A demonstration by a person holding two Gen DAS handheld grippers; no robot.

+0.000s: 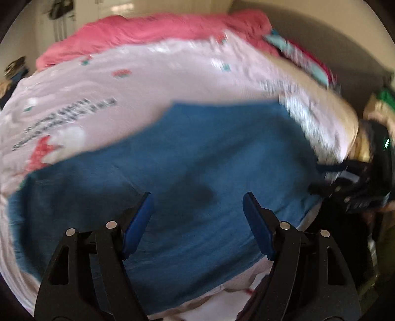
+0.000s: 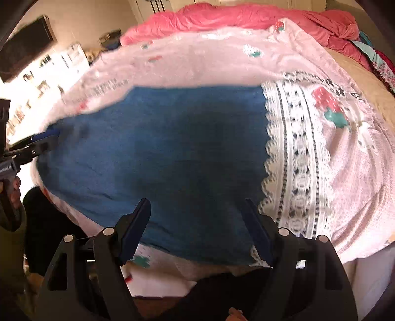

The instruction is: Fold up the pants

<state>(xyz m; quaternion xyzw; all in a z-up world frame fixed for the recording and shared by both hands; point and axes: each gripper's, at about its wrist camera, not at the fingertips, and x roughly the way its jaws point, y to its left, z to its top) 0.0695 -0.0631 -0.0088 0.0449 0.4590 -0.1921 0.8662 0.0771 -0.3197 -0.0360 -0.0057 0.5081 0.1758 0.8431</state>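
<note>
The blue pants (image 1: 185, 160) lie flat on a pale pink printed bedspread (image 1: 148, 74), spread as a broad patch with a straight far edge. My left gripper (image 1: 197, 197) hovers over their near part, open, with nothing between its blue pads. In the right wrist view the pants (image 2: 160, 148) fill the middle. My right gripper (image 2: 196, 202) is open just above their near edge and holds nothing. The left gripper (image 2: 48, 139) shows there at the pants' left end, blurred.
A crumpled coral duvet (image 2: 246, 17) lies along the far side of the bed. A white lace band (image 2: 296, 148) of the bedspread borders the pants' right edge. A beige sheet (image 2: 370, 86) and colourful clothes (image 1: 301, 56) lie at the right. A person's dark-clad leg (image 2: 44, 222) stands by the bed's near edge.
</note>
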